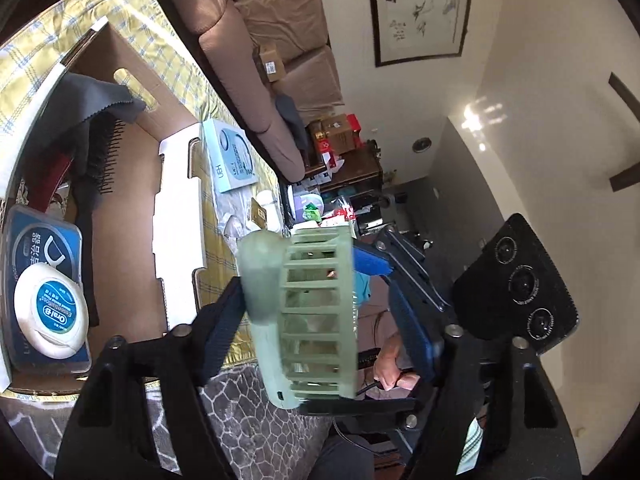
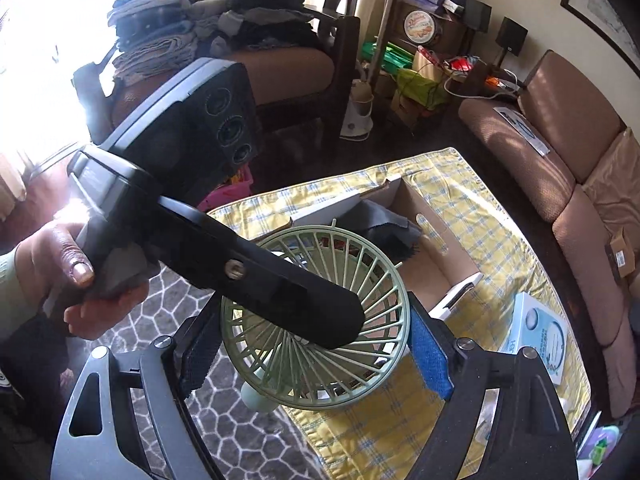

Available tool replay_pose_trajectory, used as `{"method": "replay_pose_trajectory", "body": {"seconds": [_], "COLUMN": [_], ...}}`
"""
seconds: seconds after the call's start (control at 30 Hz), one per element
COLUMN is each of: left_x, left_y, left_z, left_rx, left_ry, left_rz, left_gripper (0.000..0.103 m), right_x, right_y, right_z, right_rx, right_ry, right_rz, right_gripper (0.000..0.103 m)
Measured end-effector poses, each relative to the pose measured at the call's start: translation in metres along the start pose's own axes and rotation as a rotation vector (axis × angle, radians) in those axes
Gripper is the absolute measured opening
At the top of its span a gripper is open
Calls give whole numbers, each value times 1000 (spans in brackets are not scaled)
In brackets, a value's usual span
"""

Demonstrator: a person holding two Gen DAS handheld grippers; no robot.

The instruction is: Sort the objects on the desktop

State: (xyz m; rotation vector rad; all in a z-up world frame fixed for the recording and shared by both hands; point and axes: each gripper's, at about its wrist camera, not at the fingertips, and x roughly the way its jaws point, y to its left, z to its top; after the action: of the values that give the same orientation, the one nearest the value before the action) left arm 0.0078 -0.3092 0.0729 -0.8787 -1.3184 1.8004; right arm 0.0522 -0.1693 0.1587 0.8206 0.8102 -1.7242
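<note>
Only stuff I can actually read: "Oral-B" on the round white floss case (image 1: 51,315) sitting in my cardboard box (image 1: 132,184); the other print there is too small.

right claw (image 2: 316,348) has its blue pads on both sides of the green fan (image 2: 320,320), the other claw's black finger (image 2: 280,292) lying across the grille; cardboard box (image 2: 432,240) behind, on the yellow-checked surface (image 2: 400,420)

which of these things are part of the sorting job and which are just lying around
Part of the job: green fan, held between both tools; cardboard box; floss pack and hairbrush inside the box.

Lying about: sofa, folded clothes, wall painting.
</note>
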Motion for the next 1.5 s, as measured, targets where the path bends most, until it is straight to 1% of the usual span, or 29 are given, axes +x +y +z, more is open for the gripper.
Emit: {"method": "replay_pose_trajectory", "body": {"seconds": [0.03, 0.07, 0.17, 0.23, 0.3, 0.37, 0.43, 0.47, 0.5, 0.53, 0.6, 0.63, 0.7, 0.77, 0.8, 0.87, 0.97, 1.0, 1.03, 1.07, 1.13, 1.17, 1.2, 1.23, 1.3, 1.37, 1.43, 1.47, 1.5], "left_x": [0, 1, 0, -2, -6, -10, -19, -20, -20, -21, -25, -26, -27, -30, -29, -34, -30, -29, -27, -27, -29, -31, -32, -31, -28, -28, -26, -25, -23], "left_y": [6, 12, 17, 24, 30, 35, 36, 36, 37, 38, 39, 40, 43, 41, 42, 42, 43, 43, 43, 42, 41, 42, 44, 46, 47, 45, 50, 50, 48], "left_z": [0, 0, -2, -1, 1, 3, 3, 5, 5, 4, 2, 1, -1, -3, -4, -8, -9, -10, -10, -11, -11, -10, -10, -9, -8, -8, -7, -8, -7], "left_rx": [-33, -61, -94, -131, -167, -186, -186, -175, -177, -185, -187, -194, -197, -176, -176, -185, -191, -193, -194, -193, -190, -190, -196, -204, -216, -194, -216, -214, -201], "left_ry": [-3, -6, -47, -84, -131, -180, -249, -272, -289, -313, -370, -394, -420, -440, -447, -459, -450, -443, -440, -438, -430, -429, -432, -419, -394, -393, -378, -371, -360], "left_rz": [-14, -42, -56, -108, -166, -201, -190, -190, -196, -205, -203, -207, -202, -171, -168, -179, -176, -173, -171, -180, -166, -166, -171, -184, -199, -174, -185, -175, -138], "left_gripper": [50, 50, 50, 50, 50, 50, 50, 50, 49, 49, 50, 50, 50, 50, 49, 49, 49, 49, 49, 49, 49, 49, 49, 50, 50, 52, 53, 52, 53], "right_x": [-1, -1, 3, 1, -8, -21, -35, -42, -44, -42, -33, -28, -14, -5, -1, 6, 22, 28, 32, 37, 37, 33, 27, 22, 17, 22, 23, 25, 27], "right_y": [1, 0, 1, -1, -3, -8, -23, -33, -42, -51, -57, -57, -53, -51, -54, -55, -57, -58, -59, -60, -61, -62, -66, -69, -76, -81, -84, -86, -88], "right_z": [1, 1, 4, 6, 4, -5, -22, -37, -52, -66, -93, -106, -121, -121, -119, -109, -100, -97, -95, -95, -99, -101, -102, -103, -101, -95, -94, -96, -99], "right_rx": [-4, -10, -26, -2, 35, 128, 313, 448, 577, 694, 902, 999, 1142, 1218, 1240, 1274, 1316, 1324, 1330, 1339, 1336, 1323, 1305, 1287, 1262, 1240, 1235, 1233, 1243], "right_ry": [-6, -3, 10, 5, -27, -87, -165, -243, -319, -363, -430, -482, -563, -626, -641, -652, -657, -654, -650, -643, -658, -665, -678, -698, -679, -598, -579, -576, -573], "right_rz": [1, -1, -12, -22, -42, -74, -68, -15, 77, 141, 229, 311, 457, 548, 581, 606, 650, 663, 676, 681, 684, 662, 637, 638, 627, 652, 639, 647, 648], "right_gripper": [85, 85, 85, 87, 88, 92, 93, 94, 95, 95, 96, 96, 96, 96, 96, 95, 87, 81, 68, 62, 55, 53, 35, 29, 29, 29, 29, 29, 29]}}
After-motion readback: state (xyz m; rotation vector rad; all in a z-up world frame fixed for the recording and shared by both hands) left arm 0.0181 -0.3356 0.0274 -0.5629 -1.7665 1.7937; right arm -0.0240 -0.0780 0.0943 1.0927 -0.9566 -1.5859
